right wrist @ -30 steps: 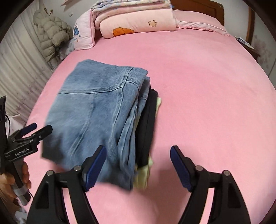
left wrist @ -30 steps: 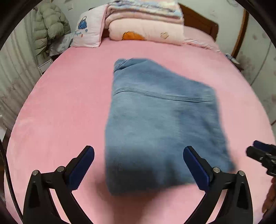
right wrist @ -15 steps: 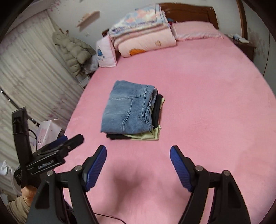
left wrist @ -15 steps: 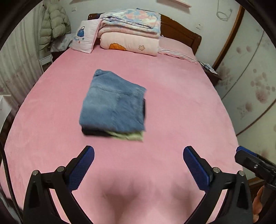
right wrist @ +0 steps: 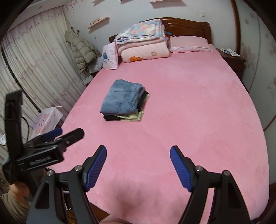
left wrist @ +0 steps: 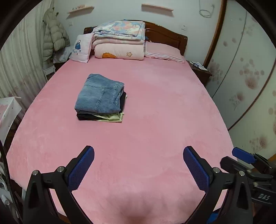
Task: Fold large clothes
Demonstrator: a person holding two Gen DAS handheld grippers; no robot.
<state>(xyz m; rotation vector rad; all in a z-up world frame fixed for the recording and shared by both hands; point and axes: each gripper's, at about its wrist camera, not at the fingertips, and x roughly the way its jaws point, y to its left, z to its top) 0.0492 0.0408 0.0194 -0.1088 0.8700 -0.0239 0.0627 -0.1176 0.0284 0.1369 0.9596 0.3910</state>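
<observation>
On my left, my left gripper (left wrist: pixel 138 165) is hovering over the near edge of the pink bed (left wrist: pixel 155 120), jaws spread wide and holding nothing. Farther out, left of the bed's middle, the folded jeans (left wrist: pixel 100 93) are topping a small stack of folded clothes (left wrist: pixel 101 117). My right gripper (right wrist: pixel 138 163) is hanging equally wide and empty.

Pink-covered bed (left wrist: pixel 155 120), wooden headboard (left wrist: pixel 174 37), pale curtains (right wrist: pixel 34 69), wall shelves (left wrist: pixel 157 7)
</observation>
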